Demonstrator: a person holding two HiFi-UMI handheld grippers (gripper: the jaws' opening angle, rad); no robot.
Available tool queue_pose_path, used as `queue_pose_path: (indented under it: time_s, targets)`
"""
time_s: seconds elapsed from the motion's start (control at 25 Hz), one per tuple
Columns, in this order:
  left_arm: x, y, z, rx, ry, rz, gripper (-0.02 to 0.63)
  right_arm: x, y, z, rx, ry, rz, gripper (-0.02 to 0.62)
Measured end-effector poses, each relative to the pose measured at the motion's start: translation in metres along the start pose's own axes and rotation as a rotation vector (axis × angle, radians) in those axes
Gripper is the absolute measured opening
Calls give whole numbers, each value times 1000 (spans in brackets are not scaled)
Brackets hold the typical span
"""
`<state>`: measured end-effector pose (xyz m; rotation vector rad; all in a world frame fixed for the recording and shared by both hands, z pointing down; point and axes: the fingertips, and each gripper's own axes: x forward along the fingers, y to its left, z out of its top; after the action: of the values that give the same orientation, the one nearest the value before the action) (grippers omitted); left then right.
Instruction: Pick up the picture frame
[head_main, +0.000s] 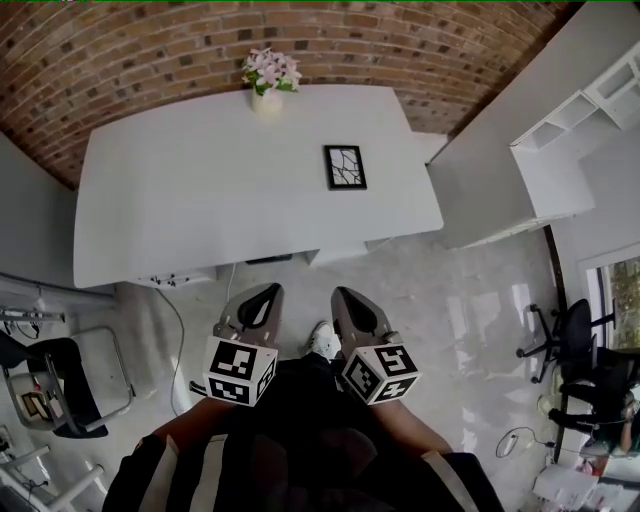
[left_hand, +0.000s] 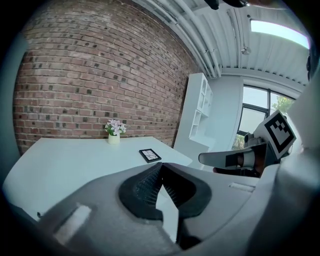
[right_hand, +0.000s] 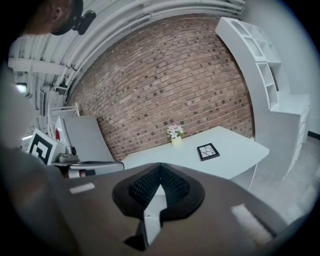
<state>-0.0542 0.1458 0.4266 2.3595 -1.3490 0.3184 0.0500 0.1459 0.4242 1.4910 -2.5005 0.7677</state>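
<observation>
Head view: the picture frame (head_main: 345, 167) lies flat on the white worktop (head_main: 180, 210), right of centre and clear of every edge. Its border is black, and the pale insert carries dark, crack-like lines. A vase of pink flowers (head_main: 268, 80) stands at the far edge of the worktop, against the brick wall (head_main: 130, 50). It is well apart from the frame and to its left.

The left tongs (head_main: 268, 291) and the right tongs (head_main: 343, 294) are held side by side over the floor (head_main: 450, 290), short of the near edge of the worktop. Both point toward the worktop. Neither touches the frame or the worktop.

Left gripper view: the ribbed pads (left_hand: 147, 187) meet at their tips. The left tongs are together, with nothing between them. The frame shows beyond the tips, flat on the worktop.

Right gripper view: the condition is the same. The right tongs are together and grip nothing. The frame lies ahead of the tips and slightly to the right.

A white shelf unit (head_main: 600, 95) stands to the right of the worktop. A black office chair (head_main: 575, 345) stands on the floor at the right edge of the head view.
</observation>
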Motion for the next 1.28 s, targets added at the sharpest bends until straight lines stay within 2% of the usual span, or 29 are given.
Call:
queue_pose_path:
  time_s: [0.28, 0.56, 1.0, 1.28]
  targets:
    - [40, -17, 14, 26, 20, 5, -3, 7, -40, 22, 18, -29, 17, 2]
    - [74, -40, 33, 39, 0, 29, -3, 9, -75, 47, -13, -43, 46, 2]
    - [96, -61, 38, 35, 5, 93, -3, 8, -107, 61, -8, -40, 108, 2]
    - [106, -54, 34, 10, 19, 70, -3, 15, -112, 57, -10, -20, 76, 2]
